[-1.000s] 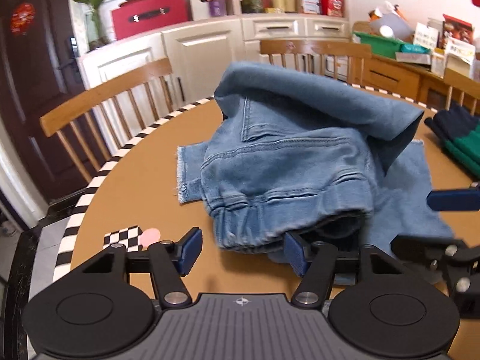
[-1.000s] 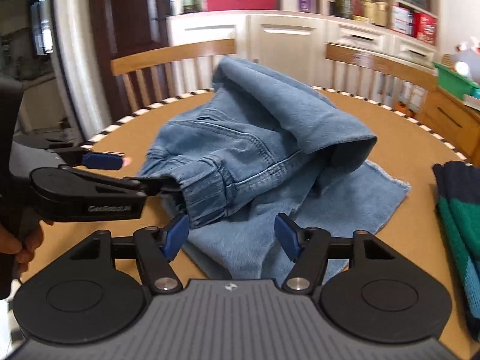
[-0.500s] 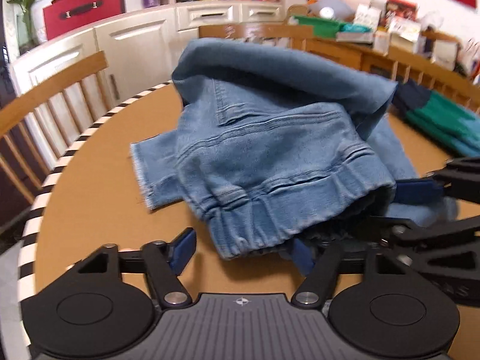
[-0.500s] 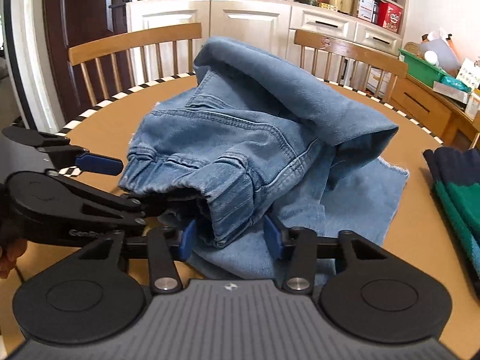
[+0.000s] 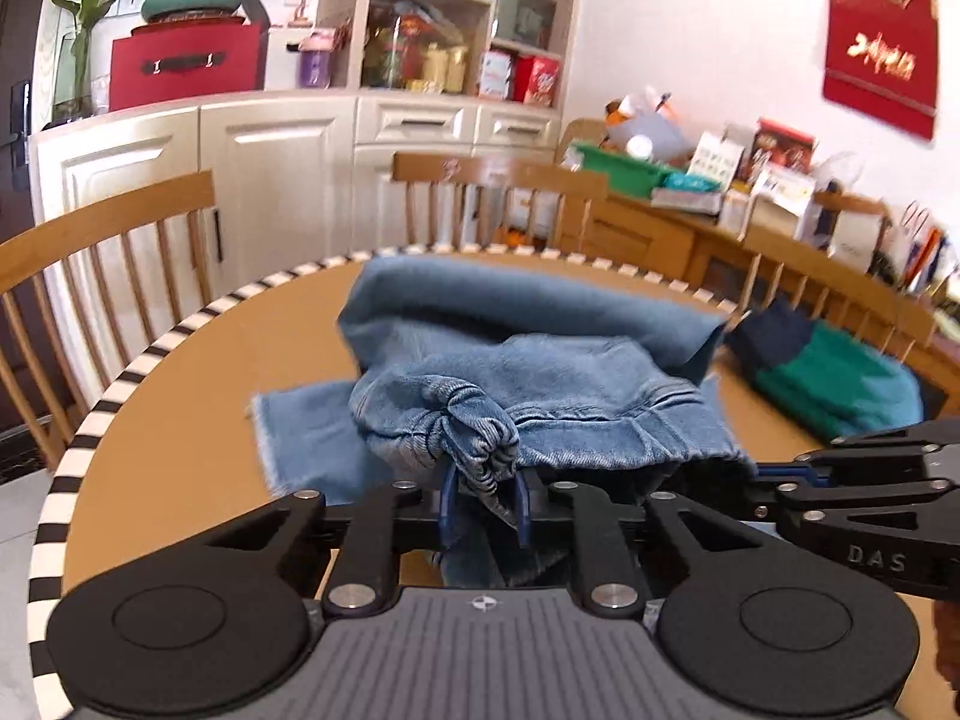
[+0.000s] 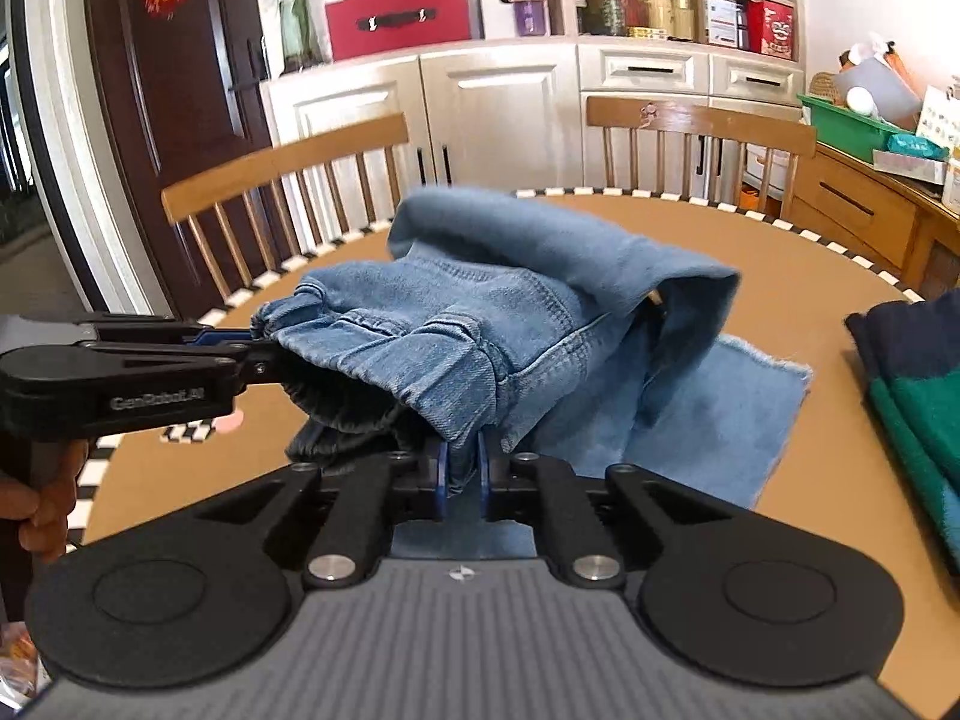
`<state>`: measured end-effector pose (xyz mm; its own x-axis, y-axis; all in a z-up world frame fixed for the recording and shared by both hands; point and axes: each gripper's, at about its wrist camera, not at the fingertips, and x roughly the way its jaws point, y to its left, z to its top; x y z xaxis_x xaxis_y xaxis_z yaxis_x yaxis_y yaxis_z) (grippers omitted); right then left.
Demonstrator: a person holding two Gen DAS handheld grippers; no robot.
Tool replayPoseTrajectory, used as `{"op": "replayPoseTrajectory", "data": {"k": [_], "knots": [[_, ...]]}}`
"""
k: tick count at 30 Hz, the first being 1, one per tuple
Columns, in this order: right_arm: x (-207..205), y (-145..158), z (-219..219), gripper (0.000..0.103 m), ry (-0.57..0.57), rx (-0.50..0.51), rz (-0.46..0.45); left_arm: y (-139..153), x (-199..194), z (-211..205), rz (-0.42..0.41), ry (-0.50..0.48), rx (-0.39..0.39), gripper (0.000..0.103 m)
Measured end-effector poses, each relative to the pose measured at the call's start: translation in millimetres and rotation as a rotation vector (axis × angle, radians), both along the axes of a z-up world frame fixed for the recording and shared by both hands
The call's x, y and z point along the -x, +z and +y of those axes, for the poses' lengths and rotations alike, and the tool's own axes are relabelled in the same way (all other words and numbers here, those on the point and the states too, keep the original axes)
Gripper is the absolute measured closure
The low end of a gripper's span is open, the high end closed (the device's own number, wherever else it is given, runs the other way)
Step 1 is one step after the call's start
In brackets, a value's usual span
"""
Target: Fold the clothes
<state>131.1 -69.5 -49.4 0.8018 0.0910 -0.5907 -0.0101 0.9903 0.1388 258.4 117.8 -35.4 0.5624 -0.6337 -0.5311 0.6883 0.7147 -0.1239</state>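
Light blue jeans (image 5: 570,372) lie bunched on the round brown table (image 5: 180,420). My left gripper (image 5: 485,504) is closing its jaws on a gathered bit of the elastic waistband, and denim fills the gap between the blue pads. In the right wrist view my right gripper (image 6: 463,474) is also closing, pinching a waistband fold of the jeans (image 6: 510,300) between nearly touching pads. The waistband edge hangs lifted off the table between the two grippers. The left gripper (image 6: 258,348) shows at the left of the right wrist view, the right gripper (image 5: 774,474) at the right of the left wrist view.
A folded green and navy garment (image 5: 840,372) lies on the table's right side (image 6: 918,396). Wooden chairs (image 5: 108,222) (image 6: 696,120) stand around the far rim. A checkered marker (image 6: 192,429) lies under the left gripper. Cabinets and a cluttered sideboard stand behind.
Both grippers went from open around the waistband to clamped on it. The waistband edge has come up off the table, and the left view has swung rightward and up.
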Motion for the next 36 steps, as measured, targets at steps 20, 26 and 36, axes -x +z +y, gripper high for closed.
{"op": "replayPoseTrajectory", "data": {"k": [20,26,36], "knots": [[117,83,-115,0.098,0.213,-0.002,0.222,56,152,-51,0.102,-0.296,0.006,0.088],[77,87,-123,0.098,0.235,-0.012,0.182,47,142,-75,0.089,-0.259,-0.076,0.086],[22,112,-139,0.098,0.294,-0.021,0.158,65,142,-71,-0.055,-0.276,-0.090,0.043]]}}
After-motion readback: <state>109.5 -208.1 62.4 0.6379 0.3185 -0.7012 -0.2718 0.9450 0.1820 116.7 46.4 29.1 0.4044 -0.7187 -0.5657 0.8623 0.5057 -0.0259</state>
